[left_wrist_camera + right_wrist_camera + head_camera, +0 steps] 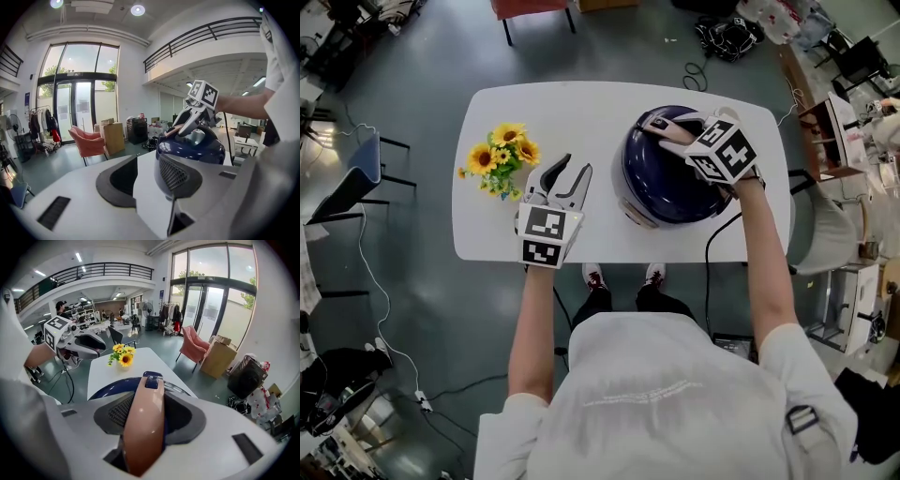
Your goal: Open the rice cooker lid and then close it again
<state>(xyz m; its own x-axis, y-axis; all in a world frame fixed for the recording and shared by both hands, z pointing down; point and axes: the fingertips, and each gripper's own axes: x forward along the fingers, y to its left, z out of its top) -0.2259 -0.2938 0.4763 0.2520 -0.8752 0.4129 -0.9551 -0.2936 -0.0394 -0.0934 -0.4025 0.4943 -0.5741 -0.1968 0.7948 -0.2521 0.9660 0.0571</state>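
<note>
Left gripper (574,171) rests on the near-left part of the white table (600,103), jaws spread, nothing between them. Just beside it, to the far left, stands a small bunch of artificial sunflowers (502,155), light and easy to knock over.

Mid-table is bare, so we have free room there.

Right of centre sits the dark blue rice cooker (661,183), lid down. We judge the body heavy and stable, the domed shell glossy and slippery, and the lid stiff on a hinge that is likely sprung. The dome is a poor place to grab. The copper-toned carry handle (145,427) across the top is the better hold, with the small blue tab (151,380) at its far end probably the lid release.

Right gripper (670,131) is on top of the cooker, jaws straddling that handle. The handle fills most of the gap, but a dark sliver shows along the right pad, so we read it as not yet clamped.

Further right, a black cord (712,253) drops from the cooker over the near edge of the table. The cooker sits near the table's right end, with little margin there. Above it nothing blocks a lid swinging up.
</note>
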